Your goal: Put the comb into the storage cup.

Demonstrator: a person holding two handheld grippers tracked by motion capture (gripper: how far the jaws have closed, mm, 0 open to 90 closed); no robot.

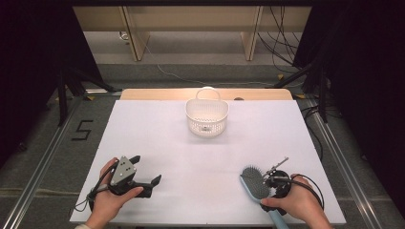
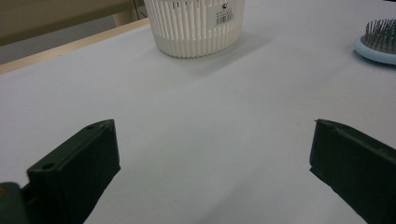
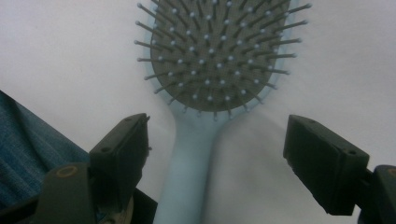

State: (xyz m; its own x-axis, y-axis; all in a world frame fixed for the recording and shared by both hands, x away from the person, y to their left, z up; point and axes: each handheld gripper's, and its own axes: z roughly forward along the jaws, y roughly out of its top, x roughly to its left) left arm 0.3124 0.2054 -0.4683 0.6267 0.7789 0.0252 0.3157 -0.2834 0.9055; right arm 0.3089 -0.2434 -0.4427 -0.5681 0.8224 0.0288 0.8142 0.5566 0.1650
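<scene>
The brush lies at the table's near right edge. The right gripper stands open astride its handle, not touching; it should centre before closing. The left gripper rests open, empty.

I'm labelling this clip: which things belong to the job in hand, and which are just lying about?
In the job:
- hairbrush, handle between the open fingers of the right gripper
- white basket, probably where it goes

Lying about:
- cables on the floor behind the table
- left gripper, open over bare table
</scene>
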